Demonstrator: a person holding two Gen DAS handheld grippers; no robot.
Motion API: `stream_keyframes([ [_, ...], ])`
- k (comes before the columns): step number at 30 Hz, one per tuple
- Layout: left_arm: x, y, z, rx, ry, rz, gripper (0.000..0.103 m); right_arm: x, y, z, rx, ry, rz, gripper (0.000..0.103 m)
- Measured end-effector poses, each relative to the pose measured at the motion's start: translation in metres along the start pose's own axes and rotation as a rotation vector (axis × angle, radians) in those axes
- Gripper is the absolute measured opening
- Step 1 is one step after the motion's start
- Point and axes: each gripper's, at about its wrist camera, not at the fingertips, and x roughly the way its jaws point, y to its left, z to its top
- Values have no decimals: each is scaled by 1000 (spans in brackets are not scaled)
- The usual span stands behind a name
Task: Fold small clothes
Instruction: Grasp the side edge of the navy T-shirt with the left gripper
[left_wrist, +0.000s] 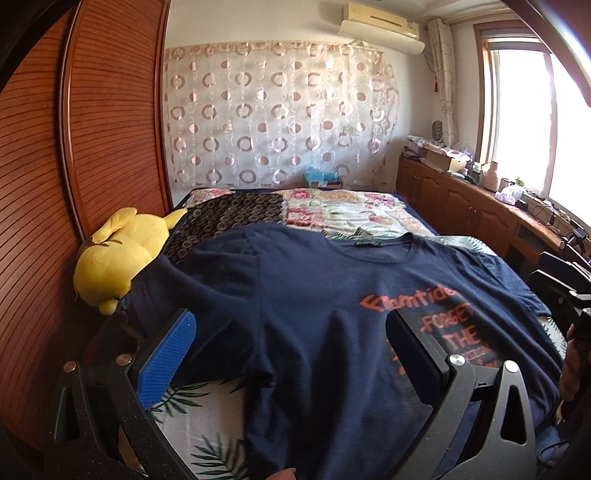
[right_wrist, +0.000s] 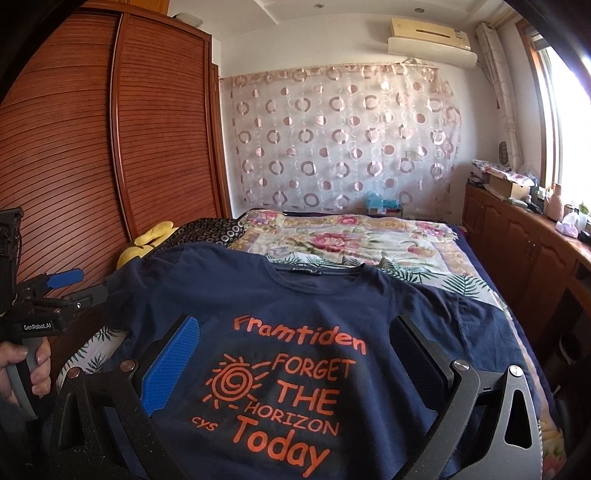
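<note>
Navy cotton T-shirt with orange print (right_wrist: 295, 332) lies flat on the bed (right_wrist: 369, 236), unfolded; both tools, left (left_wrist: 291, 354) and right (right_wrist: 295, 369), spread and empty, must next pinch a sleeve edge.

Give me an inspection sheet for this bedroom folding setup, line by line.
Surface: bed with floral and leaf-print covers.
Job's things: navy T-shirt spread flat, print up, not yet folded.
Clutter: yellow plush toy at the shirt's left; boxes and bottles on the side cabinet.
Grippers: left tongs open over the shirt; right tongs open over the print; neither grips cloth.
Cables: wires on the cabinet top.
Surroundings: wooden wardrobe, wall curtain, air conditioner, bright window.
</note>
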Motion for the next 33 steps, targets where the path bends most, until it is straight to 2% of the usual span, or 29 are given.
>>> stream_keyframes([
  [4, 6, 14, -7, 1, 13, 1, 103, 9, 1, 4, -18, 20, 22, 103],
  [6, 13, 23, -11, 3, 27, -3, 98, 11, -1, 5, -21, 29, 32, 103],
  [8, 18, 29, -14, -1, 49, -8, 88, 12, -2, 4, -24, 38, 46, 103],
  [18, 46, 86, -22, -32, 119, 10, 67, 32, -9, 11, -65, 86, 140, 103],
  [20, 54, 98, -22, -49, 142, 18, 59, 35, -11, 11, -71, 105, 153, 103],
  [25, 66, 121, -18, -77, 148, 45, 53, 42, -17, 12, -97, 146, 169, 103],
  [29, 76, 133, -18, -107, 163, 29, 48, 43, -24, 17, -91, 163, 183, 103],
  [33, 83, 145, -15, -142, 153, 17, 47, 43, -32, 17, -92, 186, 200, 103],
])
